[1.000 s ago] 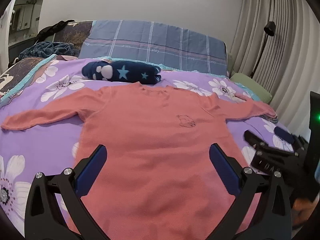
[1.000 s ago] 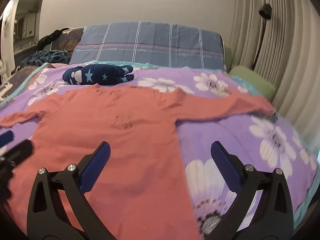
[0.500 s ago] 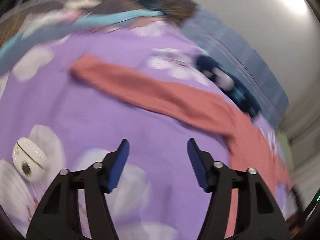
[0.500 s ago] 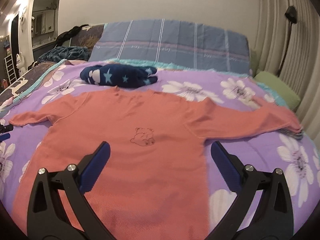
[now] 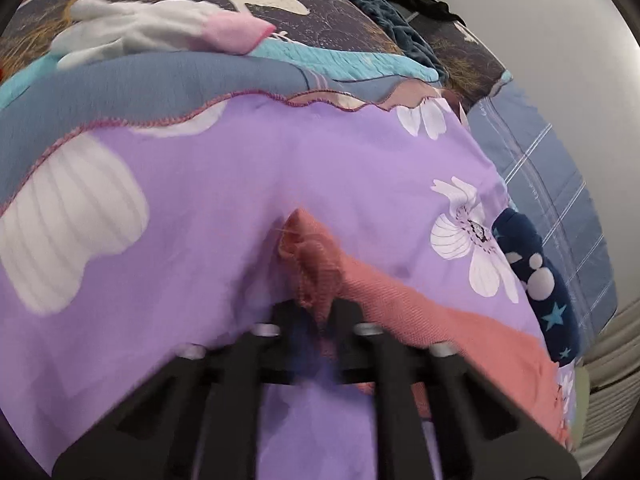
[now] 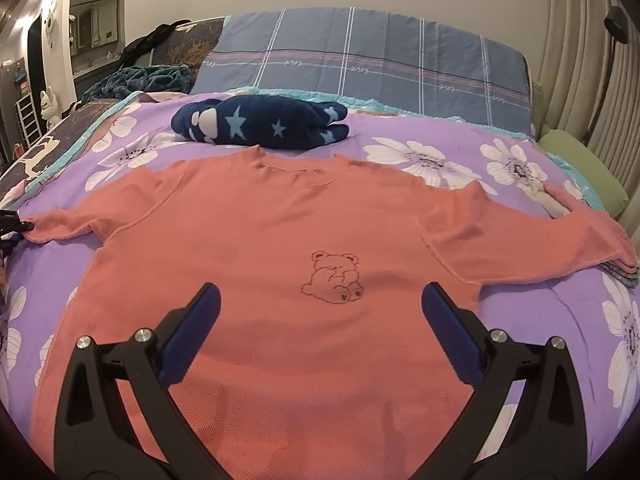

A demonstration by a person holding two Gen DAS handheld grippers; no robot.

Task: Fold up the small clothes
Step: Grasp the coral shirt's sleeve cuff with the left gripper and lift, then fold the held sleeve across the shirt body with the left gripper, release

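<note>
A salmon long-sleeved shirt (image 6: 280,240) with a small bear drawing lies flat, front up, on the purple flowered bedspread (image 6: 540,320), both sleeves spread out. In the left wrist view my left gripper (image 5: 320,312) is closing its jaws on the left sleeve's cuff (image 5: 312,248), and the bunched fabric is pinched between the pads. The same gripper (image 6: 12,224) shows at the far left edge of the right wrist view, at the sleeve end. My right gripper (image 6: 320,332) hovers open over the shirt's lower chest with nothing between its fingers.
A rolled navy garment with stars (image 6: 260,126) lies just beyond the shirt's collar. A plaid blue pillow (image 6: 360,64) runs along the headboard and a green cushion (image 6: 580,168) sits at the right. White and pink clothing (image 5: 160,32) lies on the dark blanket past the left sleeve.
My left gripper swung from over the shirt's hem out to the left sleeve end, rolled, and shut on the cuff. My right gripper shifted left to centre over the shirt, still open.
</note>
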